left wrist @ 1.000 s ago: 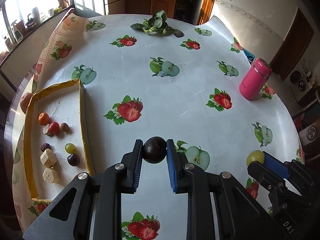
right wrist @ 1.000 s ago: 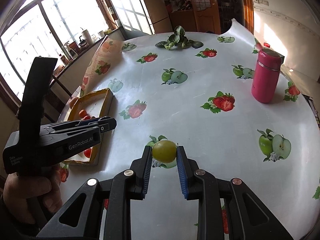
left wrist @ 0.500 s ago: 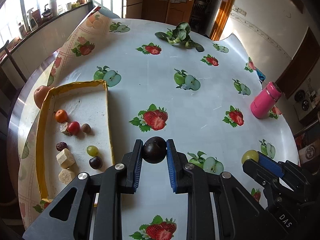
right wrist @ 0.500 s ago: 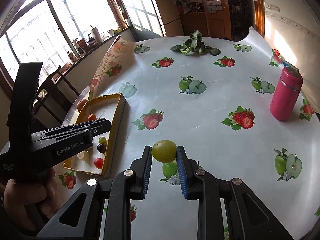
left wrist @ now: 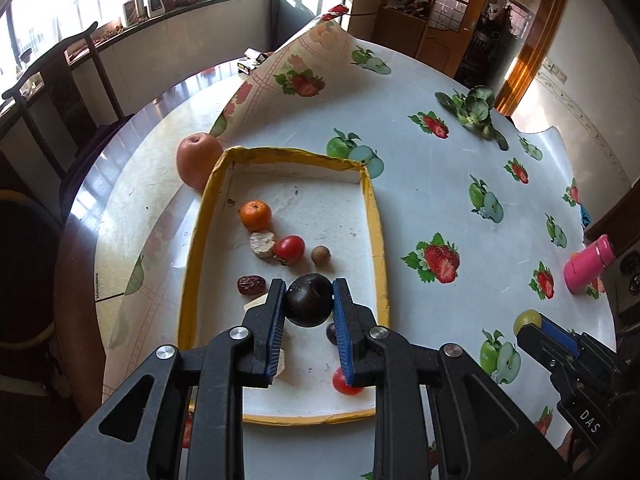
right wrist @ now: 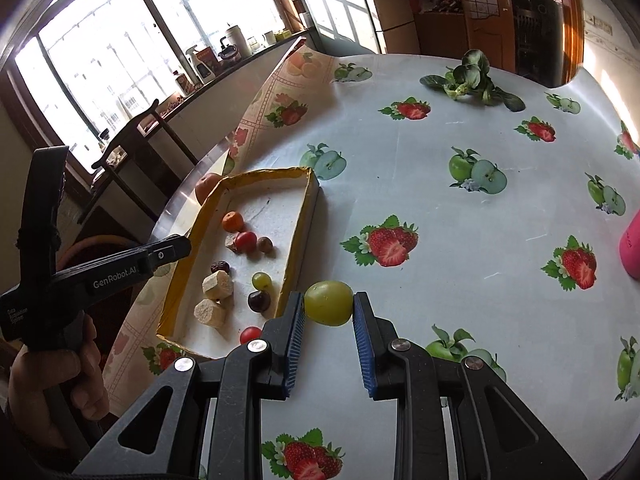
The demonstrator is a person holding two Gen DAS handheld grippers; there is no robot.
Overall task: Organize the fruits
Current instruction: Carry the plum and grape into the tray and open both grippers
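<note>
L gripper (left wrist: 308, 300) clamped on dark plum (left wrist: 309, 299), pads tight on both sides; held over yellow-rimmed tray (left wrist: 378, 236), above its near half. R gripper (right wrist: 328, 303) clamped on green plum (right wrist: 329, 302), held over tablecloth (right wrist: 440, 152) just beside tray's right wall, outside it. In tray: small orange (left wrist: 255, 215), red tomato (left wrist: 289, 249), brown nut (left wrist: 321, 256), dried date (left wrist: 251, 284), green grape (right wrist: 261, 280), pale chunks (right wrist: 218, 286), 2nd tomato (right wrist: 250, 334) near front edge. Apple (left wrist: 197, 159) on table behind tray's far-left corner, touching it. Pink bottle (left wrist: 588, 264) well apart, far right.
</note>
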